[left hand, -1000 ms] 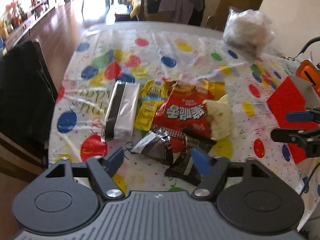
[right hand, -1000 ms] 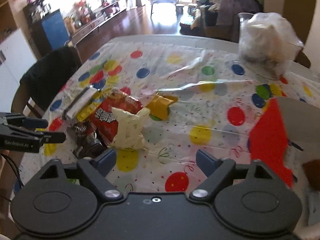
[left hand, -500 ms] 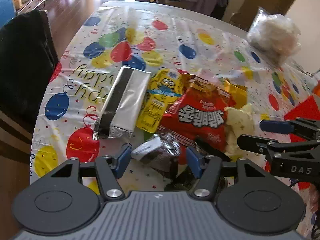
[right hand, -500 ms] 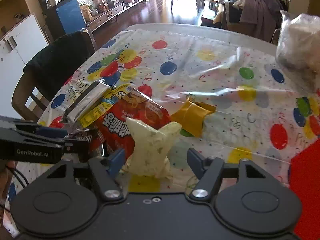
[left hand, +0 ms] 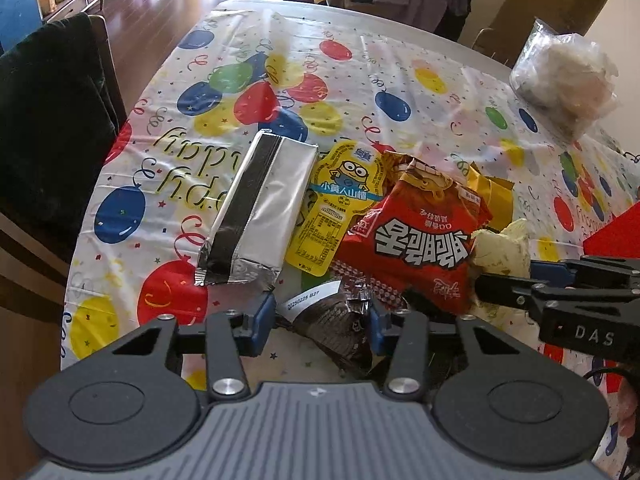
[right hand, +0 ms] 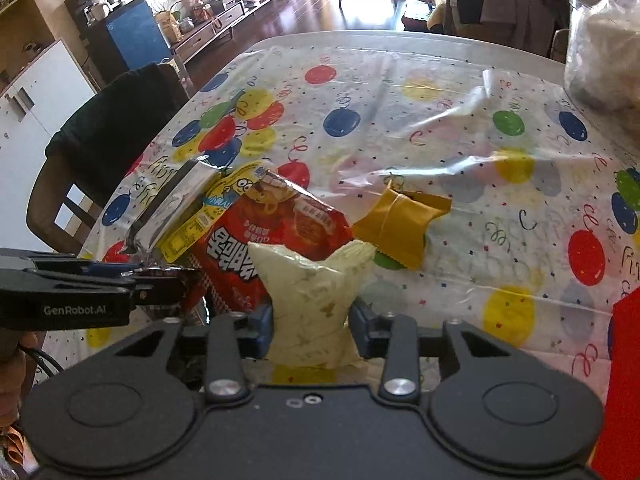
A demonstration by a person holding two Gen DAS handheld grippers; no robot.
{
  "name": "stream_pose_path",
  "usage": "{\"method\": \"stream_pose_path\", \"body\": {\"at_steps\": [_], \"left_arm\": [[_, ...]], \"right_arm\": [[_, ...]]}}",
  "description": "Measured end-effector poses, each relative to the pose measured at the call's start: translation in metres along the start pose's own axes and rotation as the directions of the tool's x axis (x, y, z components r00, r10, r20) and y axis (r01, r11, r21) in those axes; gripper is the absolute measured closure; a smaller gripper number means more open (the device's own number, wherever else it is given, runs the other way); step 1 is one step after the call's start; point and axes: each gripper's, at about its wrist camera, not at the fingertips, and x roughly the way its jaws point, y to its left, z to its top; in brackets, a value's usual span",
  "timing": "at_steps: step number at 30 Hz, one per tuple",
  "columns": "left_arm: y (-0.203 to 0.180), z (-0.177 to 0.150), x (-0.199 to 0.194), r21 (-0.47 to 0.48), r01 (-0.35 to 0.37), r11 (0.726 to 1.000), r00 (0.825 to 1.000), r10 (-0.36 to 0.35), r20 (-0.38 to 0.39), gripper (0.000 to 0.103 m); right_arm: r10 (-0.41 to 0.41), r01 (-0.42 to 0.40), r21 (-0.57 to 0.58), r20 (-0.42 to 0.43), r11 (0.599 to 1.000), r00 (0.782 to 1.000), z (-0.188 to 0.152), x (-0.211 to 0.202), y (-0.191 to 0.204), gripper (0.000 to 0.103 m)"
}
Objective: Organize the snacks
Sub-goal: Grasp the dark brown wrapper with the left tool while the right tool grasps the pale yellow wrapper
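Both tools have closed in since 0.5 s ago: left tool now pinches dark wrapper, right tool squeezes pale packet. Both grasps look set; lift next, probably.

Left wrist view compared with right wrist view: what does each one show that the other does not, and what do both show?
Only the left wrist view shows the left claw closing around the dark crinkled packet, and the silver pack seen whole.

Only the right wrist view shows the right claw gripping the pale cream packet, and the mustard-yellow packet seen fully.

Both show the red snack bag, the yellow Minions pouch, the balloon tablecloth and the clear plastic bag.
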Motion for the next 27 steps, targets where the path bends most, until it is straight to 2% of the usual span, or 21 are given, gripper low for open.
{"method": "stream_pose_path", "body": {"at_steps": [6,7,13,20,27], "left_arm": [[0.006,-0.006,-0.008,-0.021,0.018,1.000,1.000,-0.017,0.011,0.060],[0.007,-0.008,-0.009,-0.023,0.030,0.999,0.999,-0.030,0.011,0.070],[0.009,-0.015,-0.017,-0.011,0.034,0.999,0.999,-0.034,0.023,0.071],[0.023,-0.025,-0.026,-0.044,0.074,0.996,0.997,-0.072,0.026,0.073],[0.022,-0.038,-0.045,-0.033,0.116,0.993,0.993,-0.115,0.029,0.076]], "right_arm": [[-0.009,0.009,0.019,0.006,1.000,1.000,-0.010,-0.009,-0.002,0.072],[-0.012,0.011,0.019,0.009,1.000,1.000,-0.012,-0.011,-0.002,0.072],[-0.036,0.036,0.027,0.021,0.999,0.999,-0.025,-0.026,-0.001,0.074],[-0.042,0.039,0.059,0.051,0.997,0.998,-0.041,-0.054,0.001,0.075],[-0.065,0.058,0.082,0.075,0.995,0.995,-0.059,-0.091,0.005,0.075]]}}
